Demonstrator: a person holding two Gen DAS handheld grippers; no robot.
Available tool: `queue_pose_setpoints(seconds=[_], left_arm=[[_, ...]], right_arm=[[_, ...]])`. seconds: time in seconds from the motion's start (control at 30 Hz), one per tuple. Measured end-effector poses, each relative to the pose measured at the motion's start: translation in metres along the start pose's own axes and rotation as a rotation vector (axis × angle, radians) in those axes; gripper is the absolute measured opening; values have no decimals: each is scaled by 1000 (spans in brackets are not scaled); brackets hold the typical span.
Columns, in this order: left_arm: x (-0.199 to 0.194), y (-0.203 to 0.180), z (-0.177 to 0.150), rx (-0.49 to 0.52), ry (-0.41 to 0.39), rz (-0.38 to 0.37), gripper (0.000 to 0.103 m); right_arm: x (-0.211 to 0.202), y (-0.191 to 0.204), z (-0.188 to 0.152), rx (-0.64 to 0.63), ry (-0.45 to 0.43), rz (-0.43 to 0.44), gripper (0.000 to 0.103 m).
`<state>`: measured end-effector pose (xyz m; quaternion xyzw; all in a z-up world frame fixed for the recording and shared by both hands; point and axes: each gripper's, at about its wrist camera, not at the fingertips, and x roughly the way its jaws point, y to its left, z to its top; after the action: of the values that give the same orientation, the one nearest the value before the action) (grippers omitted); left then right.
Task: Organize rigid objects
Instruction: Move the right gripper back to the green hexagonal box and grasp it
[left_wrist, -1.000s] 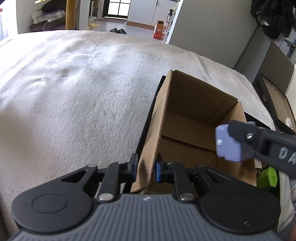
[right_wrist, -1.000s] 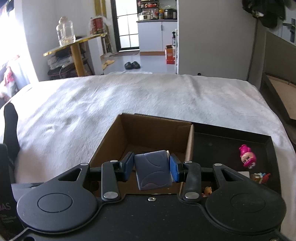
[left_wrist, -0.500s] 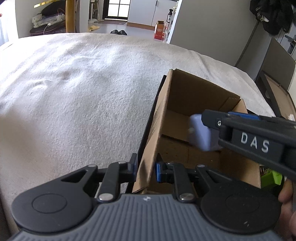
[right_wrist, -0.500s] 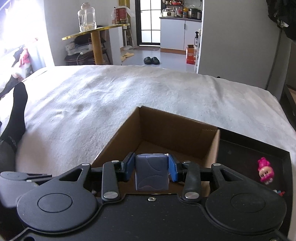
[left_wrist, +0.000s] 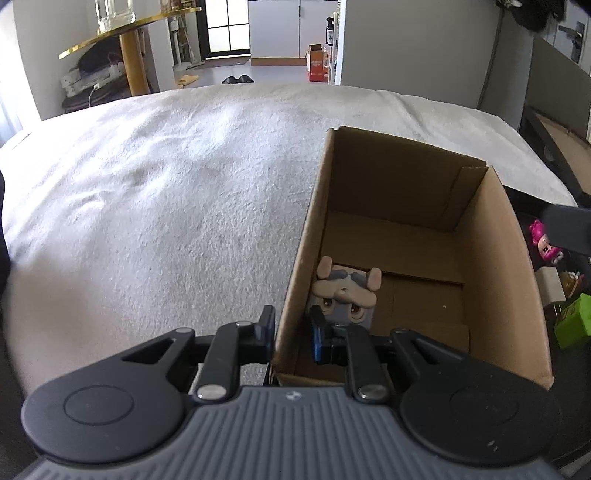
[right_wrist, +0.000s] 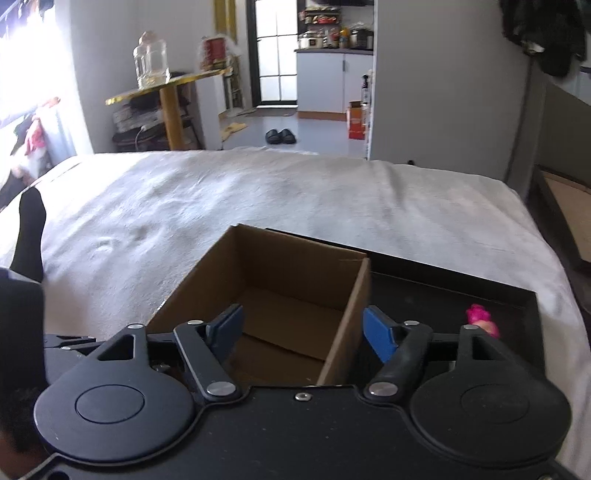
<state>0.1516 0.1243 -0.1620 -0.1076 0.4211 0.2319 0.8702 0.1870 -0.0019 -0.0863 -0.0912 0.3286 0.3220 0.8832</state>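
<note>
An open cardboard box stands on a white blanket, and my left gripper is shut on its left wall near the front corner. Inside, against that wall, lies a blue-grey block toy with a dog's face. In the right wrist view my right gripper hovers above the box. Its jaws are opening and nothing is held between them. The toy is hidden in that view.
A black tray lies right of the box with a pink figure, a green block and other small toys. White blanket spreads left and beyond. A foot in a dark sock rests at the far left.
My right gripper opened and let go of the blue-grey toy, which now lies in the box. That gripper drew back to the right edge of the left wrist view. The left grip holds.
</note>
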Motion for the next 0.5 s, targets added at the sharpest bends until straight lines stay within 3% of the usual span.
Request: queue_pose_setpoints(seconds=[0.17,0.23,0.3,0.4,0.5], left_arm=[[0,-3,0,13,9,27,26],[-1,-2,1,4,9,41,36],[-4,-2,2,9,-5,62,55],[-8,-3,3,20,-23,84,74],[-13,-6,4,35,-39,91,81]], right_arm=[[-11,-24,-9,69,-1,-25,78],[-15,-32,-14,88,5,-36,78],[-17,-40,-19,111,4,-43,78],[-21,-55,-29,160,-8,-62,81],[-23,-69,-38,208,-5,-90,84]])
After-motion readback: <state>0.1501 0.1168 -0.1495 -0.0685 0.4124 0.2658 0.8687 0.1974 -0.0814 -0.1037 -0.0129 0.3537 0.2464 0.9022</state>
